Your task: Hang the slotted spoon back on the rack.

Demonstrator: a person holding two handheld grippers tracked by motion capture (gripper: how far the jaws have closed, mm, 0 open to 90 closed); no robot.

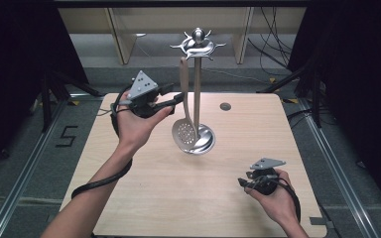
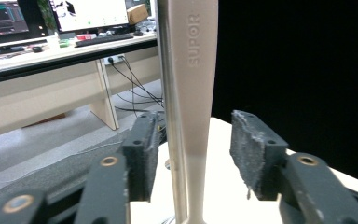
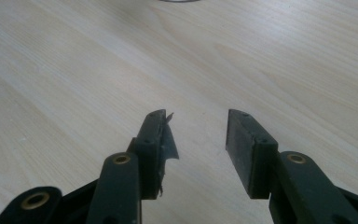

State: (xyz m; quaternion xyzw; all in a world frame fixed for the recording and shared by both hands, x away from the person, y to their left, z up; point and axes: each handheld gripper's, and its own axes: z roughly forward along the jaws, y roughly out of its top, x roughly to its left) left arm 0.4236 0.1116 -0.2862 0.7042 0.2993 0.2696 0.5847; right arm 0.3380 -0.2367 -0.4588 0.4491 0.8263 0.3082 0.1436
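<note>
The left claw [image 1: 177, 99] is standing apart around the handle of the slotted spoon [image 1: 184, 130], and in the left gripper view the pads [image 2: 142, 158] are sitting clear on either side of that pale handle [image 2: 193, 93], not pressing it. The spoon is hanging from the top hook ring of the steel utensil stand [image 1: 197, 49], which is rising from its round base [image 1: 203, 141] at about twelve o'clock from the middle of the counter [image 1: 188, 198]. The perforated bowl of the spoon is dangling low, just in front of the base, at roughly nine o'clock from the pole.

Over at four o'clock on the counter, the right claw [image 1: 243, 182] is resting idle, its jaws parted with nothing between them (bare wood grain ahead of it in the right gripper view [image 3: 196, 135]).

Judging by the look of it, this spoon is going to be stiff and fairly light, with a smooth, slick handle that could swing or slip on its hook. The best place to take hold is looking like the flat mid-handle, right where the pads are flanking it now, squeezing across the broad faces. The stand is looking tall and narrow, so a sideways tug is risking a wobble.
</note>
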